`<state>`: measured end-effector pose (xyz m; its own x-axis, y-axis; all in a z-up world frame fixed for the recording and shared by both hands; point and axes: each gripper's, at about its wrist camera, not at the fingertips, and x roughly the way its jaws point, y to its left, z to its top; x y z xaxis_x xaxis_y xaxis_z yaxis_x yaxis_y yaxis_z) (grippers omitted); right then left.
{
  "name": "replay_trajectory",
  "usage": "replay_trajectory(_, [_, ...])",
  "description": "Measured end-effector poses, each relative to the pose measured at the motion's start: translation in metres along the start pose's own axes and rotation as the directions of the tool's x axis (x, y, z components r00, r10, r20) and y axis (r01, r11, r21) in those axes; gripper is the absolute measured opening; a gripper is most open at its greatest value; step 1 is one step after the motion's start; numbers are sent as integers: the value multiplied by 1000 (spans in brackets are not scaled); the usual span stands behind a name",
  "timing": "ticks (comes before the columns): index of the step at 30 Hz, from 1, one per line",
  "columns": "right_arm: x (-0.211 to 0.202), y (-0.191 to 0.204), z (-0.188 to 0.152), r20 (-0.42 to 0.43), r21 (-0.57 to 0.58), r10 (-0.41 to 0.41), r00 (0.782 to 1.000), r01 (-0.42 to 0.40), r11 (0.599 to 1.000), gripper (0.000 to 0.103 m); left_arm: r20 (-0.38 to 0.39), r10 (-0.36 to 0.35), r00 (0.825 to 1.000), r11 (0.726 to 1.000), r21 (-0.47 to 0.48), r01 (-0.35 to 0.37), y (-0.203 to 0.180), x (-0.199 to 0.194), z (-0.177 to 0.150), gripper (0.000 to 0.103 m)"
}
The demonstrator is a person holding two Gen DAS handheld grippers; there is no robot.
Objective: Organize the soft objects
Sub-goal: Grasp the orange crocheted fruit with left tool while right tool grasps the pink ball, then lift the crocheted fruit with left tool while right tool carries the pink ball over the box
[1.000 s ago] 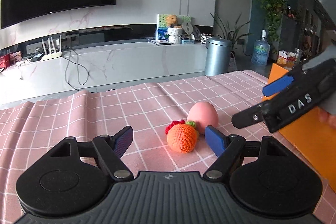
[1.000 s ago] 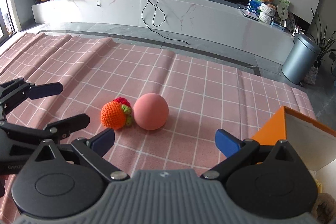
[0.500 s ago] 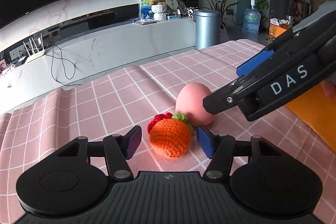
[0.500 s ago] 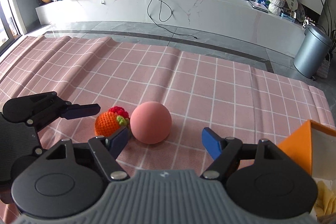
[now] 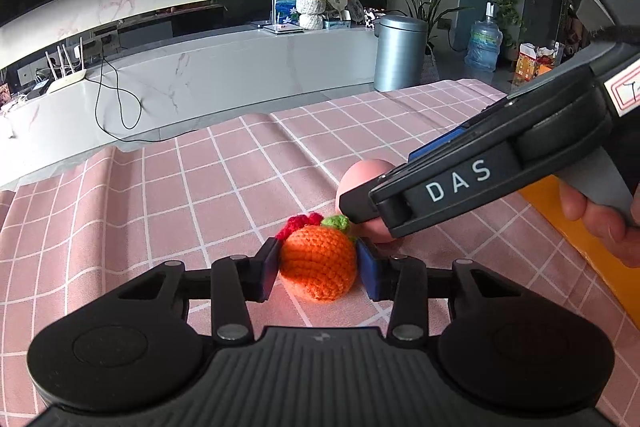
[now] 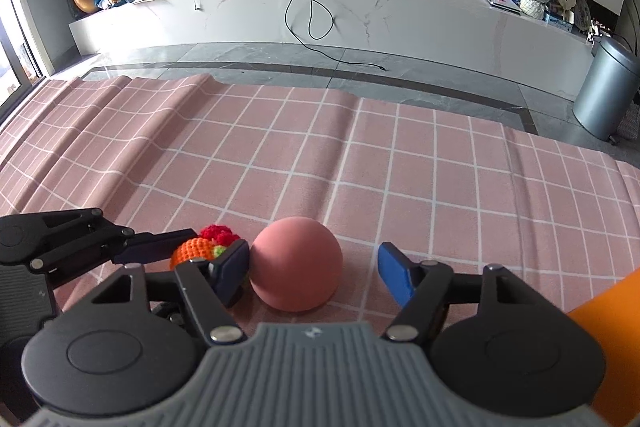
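Note:
An orange crocheted fruit [image 5: 318, 263] with a green leaf lies on the pink checked tablecloth [image 5: 240, 179]. My left gripper [image 5: 318, 269] is shut on it, both pads touching its sides. A small red crocheted piece [image 5: 298, 225] sits just behind it. A pink ball [image 6: 296, 263] lies right beside the fruit. My right gripper [image 6: 312, 273] is open, with the ball between its fingers; the left pad touches the ball and the right pad stands apart. The orange fruit [image 6: 192, 251] shows in the right wrist view, partly hidden.
An orange box [image 6: 600, 339] stands on the cloth at the right, also in the left wrist view [image 5: 580, 239]. The cloth has folds at the far left [image 6: 120, 115]. A grey bin [image 6: 608, 95] and a white TV bench [image 6: 320, 15] stand beyond the table.
My left gripper moved forward and closed on the orange fruit. My right gripper came down and forward around the pink ball, still open.

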<state>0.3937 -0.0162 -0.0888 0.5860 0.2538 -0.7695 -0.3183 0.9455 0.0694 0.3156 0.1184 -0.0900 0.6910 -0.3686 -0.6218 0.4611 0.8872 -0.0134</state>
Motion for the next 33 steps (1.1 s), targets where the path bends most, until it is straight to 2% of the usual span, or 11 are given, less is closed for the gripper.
replay_trajectory(3, [3, 3, -1, -2, -16, 15, 1000, -15, 1000, 65, 19, 25, 1000, 1000, -16, -24, -2, 2, -2, 47])
replay_trajectory(7, [4, 5, -2, -2, -11, 51, 999, -51, 999, 53, 14, 42, 999, 999, -20, -42, -1, 2, -1, 47])
replay_trajectory(13, [-1, 10, -4, 0, -54, 34, 999, -34, 998, 49, 11, 54, 998, 997, -62, -54, 3, -1, -2, 47])
replay_trajectory(17, [-15, 5, -4, 14, -25, 40, 999, -40, 999, 49, 4, 63, 998, 994, -86, -62, 3, -6, -5, 47])
replay_trajectory(26, [-69, 10, -19, 57, -58, 33, 998, -30, 998, 48, 36, 90, 995, 986, -142, -84, -7, -41, -3, 46])
replay_trajectory(30, [-107, 8, -33, 92, -52, 42, 995, -37, 998, 48, 55, 103, 993, 988, -122, -95, -25, -68, 0, 46])
replay_trajectory(33, [-140, 6, -46, 135, -50, 33, 990, -26, 998, 48, 79, 87, 993, 988, -134, -75, -44, -92, 5, 46])
